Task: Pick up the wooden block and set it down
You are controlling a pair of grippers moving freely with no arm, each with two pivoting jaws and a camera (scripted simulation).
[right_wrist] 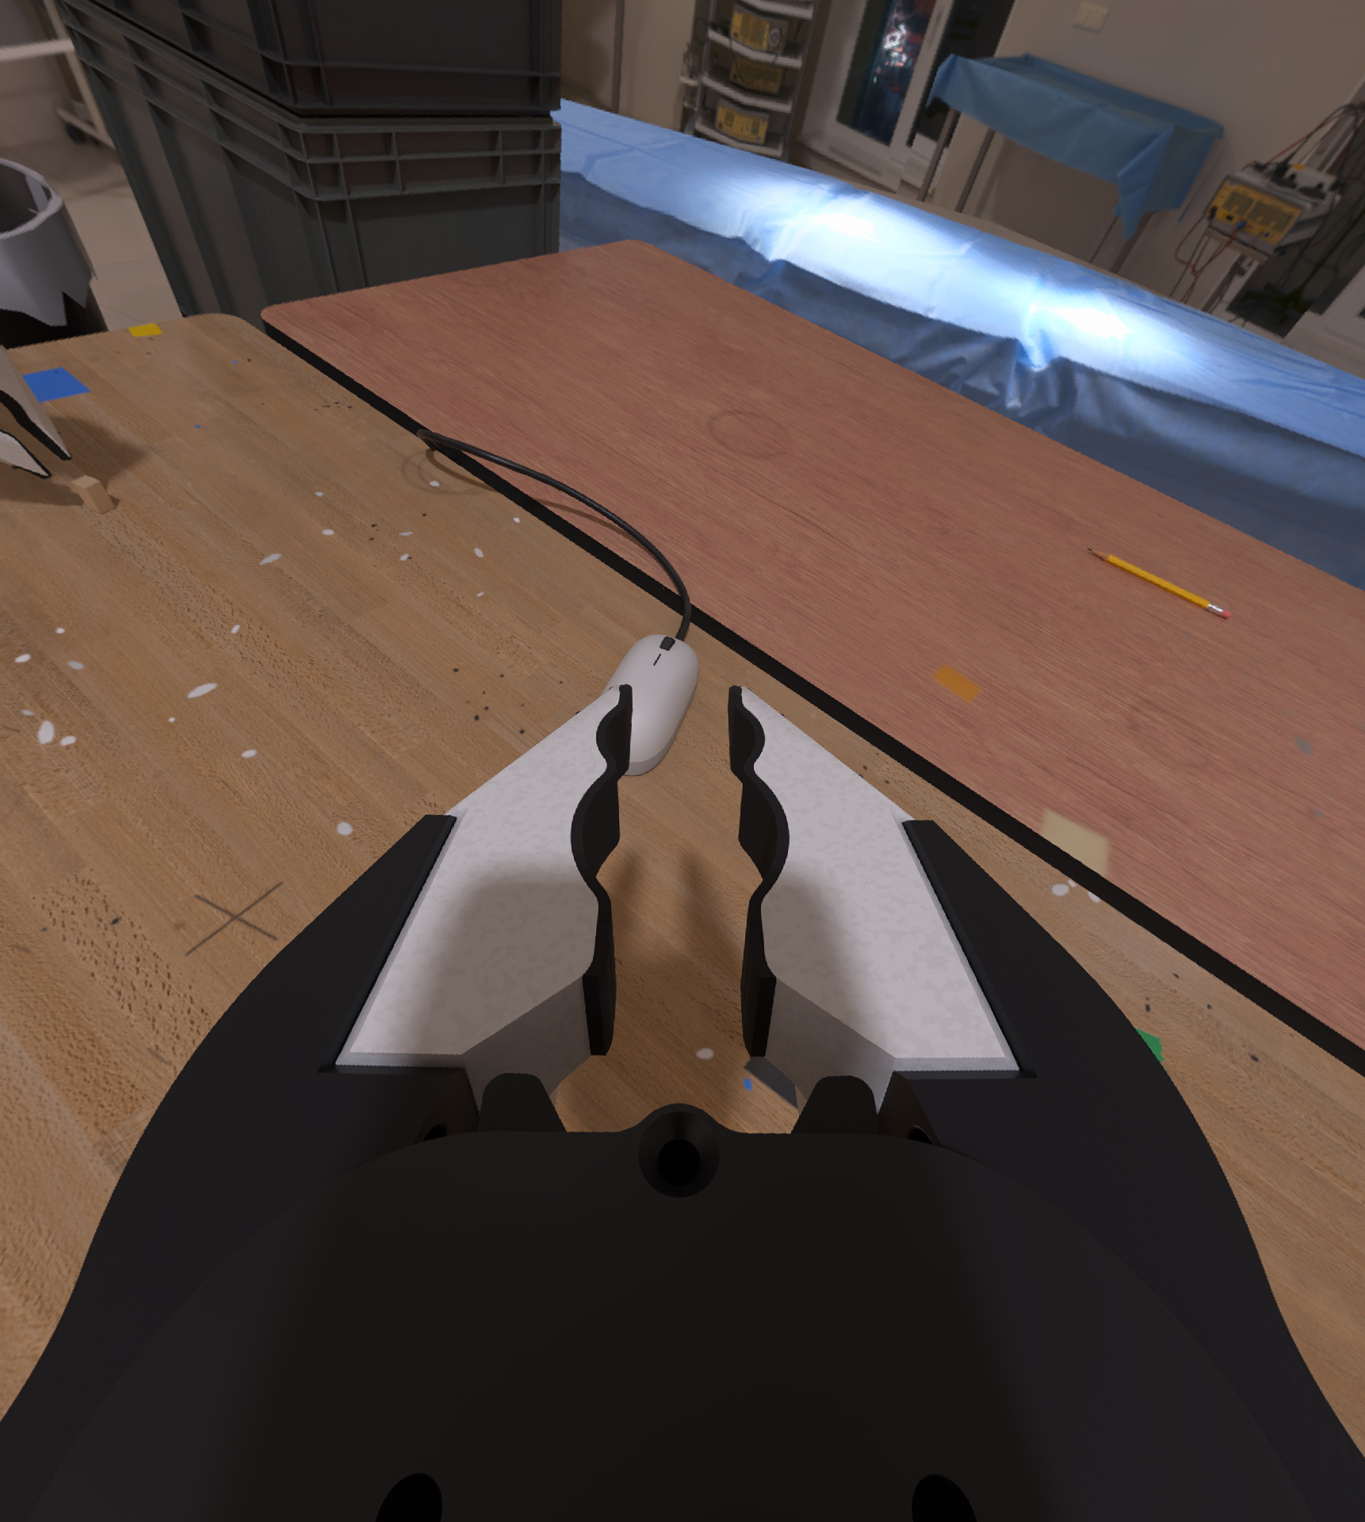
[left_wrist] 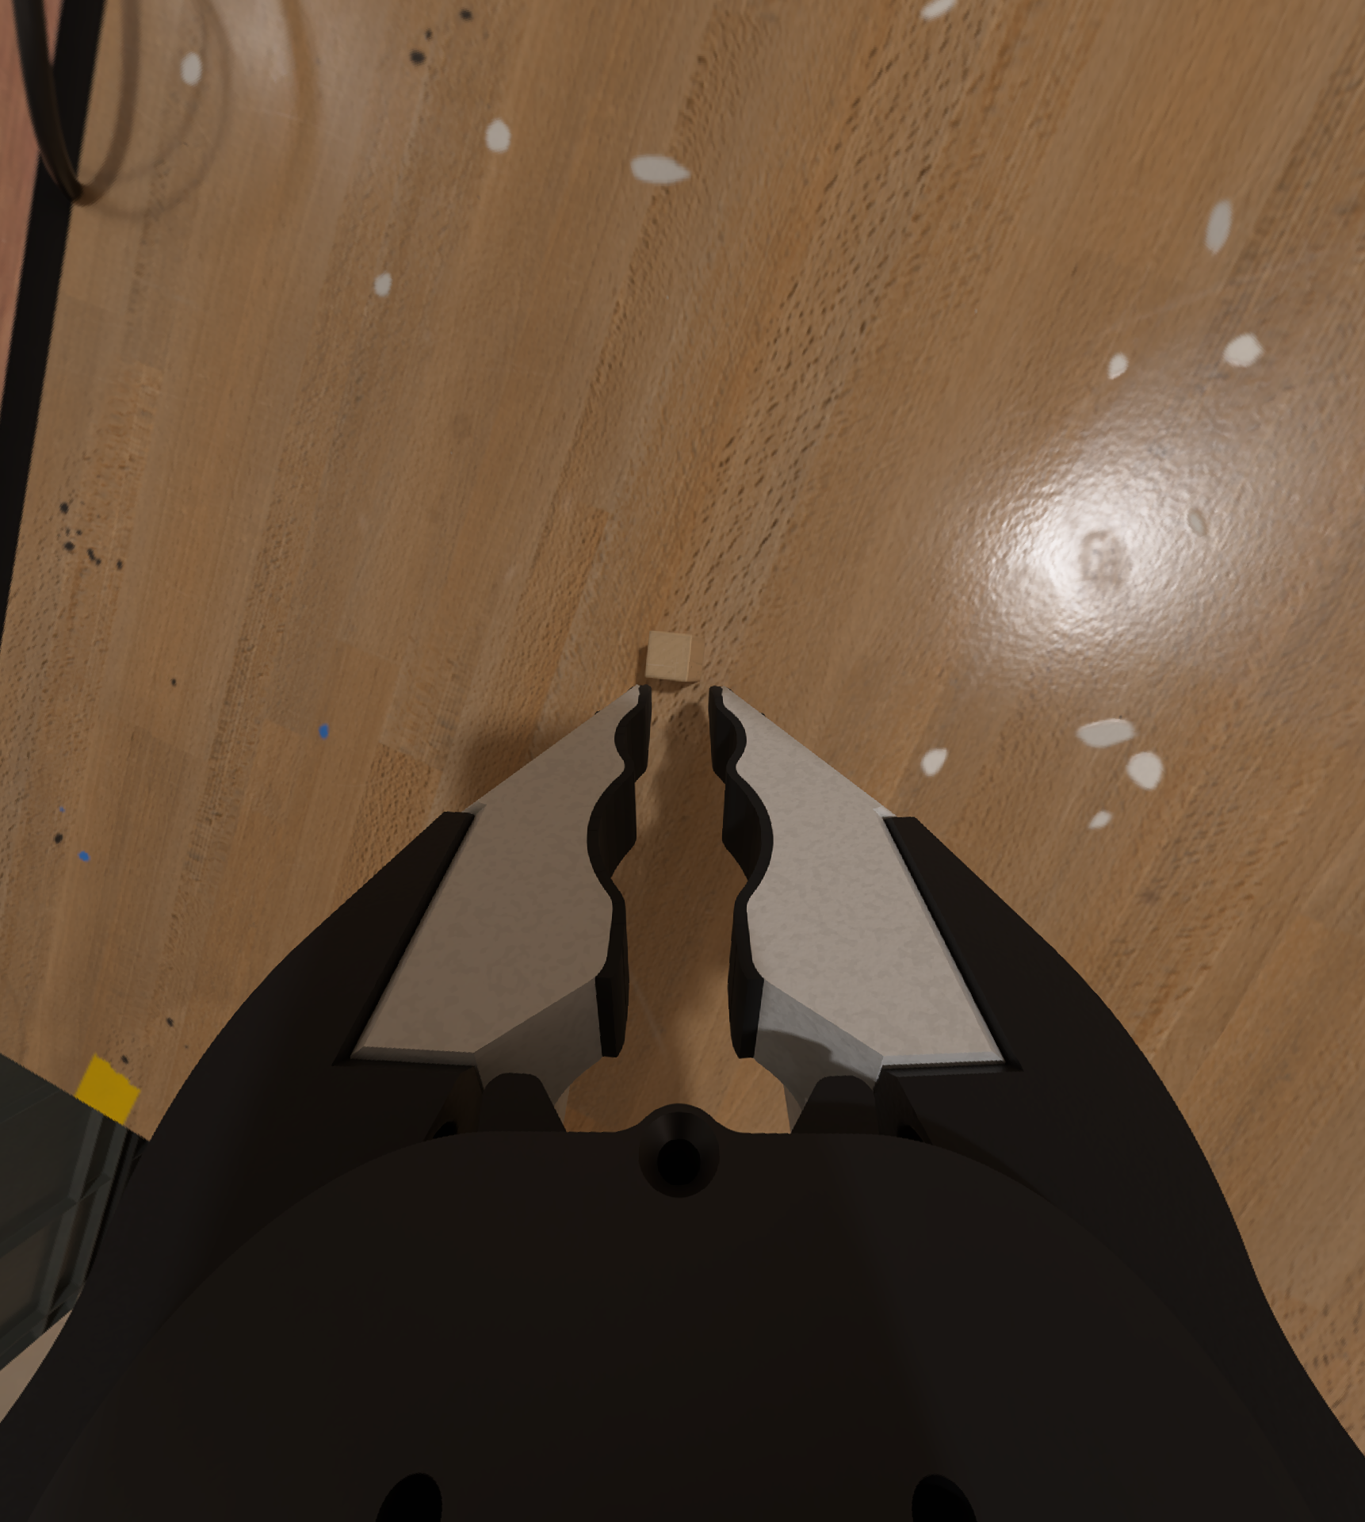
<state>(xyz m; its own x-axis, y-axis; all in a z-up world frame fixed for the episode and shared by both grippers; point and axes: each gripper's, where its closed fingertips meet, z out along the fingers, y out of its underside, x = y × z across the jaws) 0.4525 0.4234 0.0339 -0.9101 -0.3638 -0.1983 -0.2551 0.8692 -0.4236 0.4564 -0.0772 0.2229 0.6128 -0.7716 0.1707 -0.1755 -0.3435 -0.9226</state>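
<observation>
My left claw (left_wrist: 679,700) hung with a narrow gap between its fingers, gripping nothing. The wooden block (left_wrist: 669,656) sat on the workbench (left_wrist: 827,371) at twelve o'clock, just past my tips. It looked tiny, light and rigid, so I judged its two flat side faces the best hold. My right claw (right_wrist: 679,700) idled, parted and empty, by the mouse (right_wrist: 659,700).

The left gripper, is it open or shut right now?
Open. The left gripper shows bare table between its fingertips, and the block sits just beyond them, ungripped.
</observation>
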